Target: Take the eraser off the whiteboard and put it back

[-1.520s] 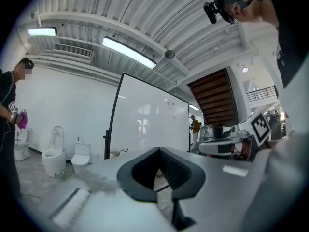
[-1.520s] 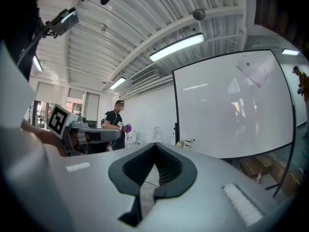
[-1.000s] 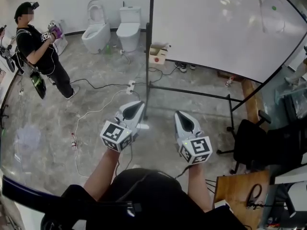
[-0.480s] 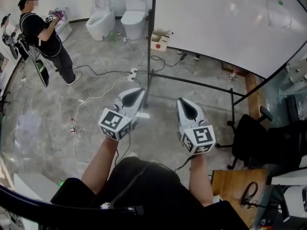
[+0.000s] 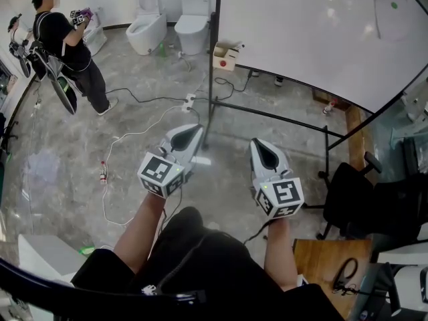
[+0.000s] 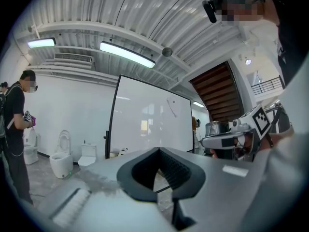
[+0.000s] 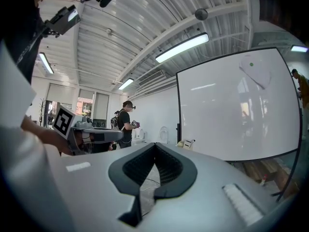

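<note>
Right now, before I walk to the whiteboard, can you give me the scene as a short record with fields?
left gripper: shut, nothing between the jaws
right gripper: shut, nothing between the jaws
whiteboard: upright on its stand, ahead of both grippers, untouched
green-dotted item: high on the whiteboard; cannot tell if it is the eraser
floor: two toilets, box, cables
other person: standing, far left
</note>
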